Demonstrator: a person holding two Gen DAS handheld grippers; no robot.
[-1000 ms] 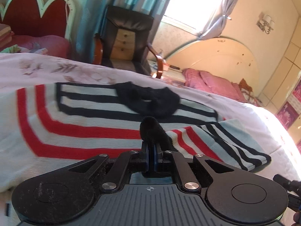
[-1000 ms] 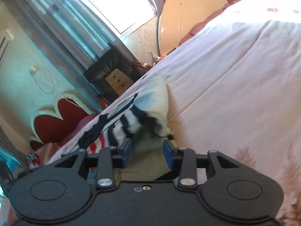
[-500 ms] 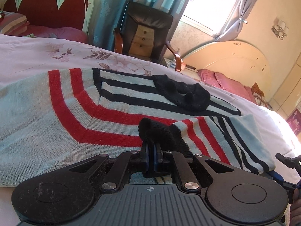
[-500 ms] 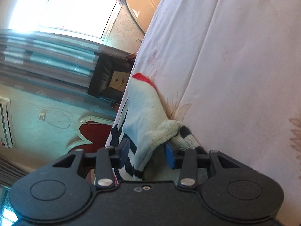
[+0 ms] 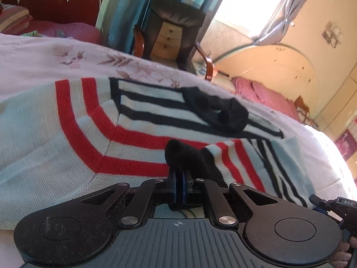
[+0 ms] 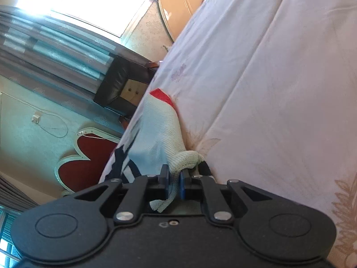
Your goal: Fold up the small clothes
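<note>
A small knit sweater [image 5: 67, 134], pale blue-white with red and black stripes and a black collar [image 5: 218, 111], lies flat on the bed. Its sleeve [image 5: 256, 163] is folded across the body. My left gripper [image 5: 179, 178] is shut on the sleeve's black cuff [image 5: 183, 156], low over the sweater. My right gripper [image 6: 173, 185] is shut on a pale fold of the sweater [image 6: 156, 138] at its edge, and also shows at the lower right of the left wrist view [image 5: 334, 205].
The bed has a pale floral sheet [image 6: 279, 89]. A dark armchair [image 5: 174, 33] with a small drawer unit stands behind the bed, a red headboard [image 5: 51, 2] at the far left, pink pillows [image 5: 263, 93] and a cream headboard to the right.
My right gripper has closed from open onto the sweater's pale edge. My left gripper keeps hold of the cuff and has shifted only slightly.
</note>
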